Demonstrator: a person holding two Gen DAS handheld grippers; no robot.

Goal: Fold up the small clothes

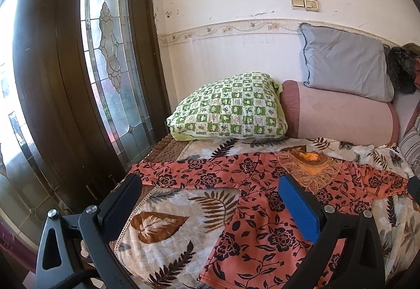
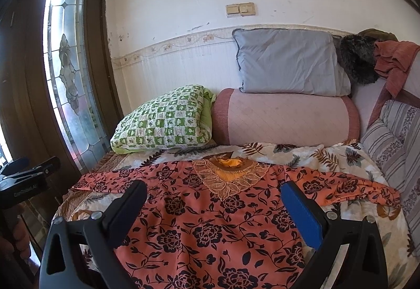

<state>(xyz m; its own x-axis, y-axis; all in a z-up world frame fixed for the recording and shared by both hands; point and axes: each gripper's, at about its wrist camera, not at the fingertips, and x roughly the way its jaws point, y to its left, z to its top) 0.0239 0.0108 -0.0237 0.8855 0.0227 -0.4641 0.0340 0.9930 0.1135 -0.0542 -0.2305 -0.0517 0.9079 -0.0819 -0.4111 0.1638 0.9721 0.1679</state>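
An orange blouse with black flowers (image 1: 252, 199) lies spread flat on a leaf-patterned blanket (image 1: 168, 215), sleeves out to both sides, embroidered neck (image 1: 309, 165) towards the wall. My left gripper (image 1: 210, 184) is open and empty, above the blouse's left side and sleeve. The blouse also shows in the right wrist view (image 2: 210, 223). My right gripper (image 2: 214, 192) is open and empty, above the blouse's middle, below the neck (image 2: 228, 171). The left gripper's body (image 2: 29, 171) shows at the far left of the right wrist view.
A green checked pillow (image 1: 228, 108), a pink bolster (image 1: 338, 115) and a grey pillow (image 1: 344, 66) lie against the wall behind the blouse. A striped cushion (image 2: 393, 147) is on the right. A wooden door with leaded glass (image 1: 110, 52) stands on the left.
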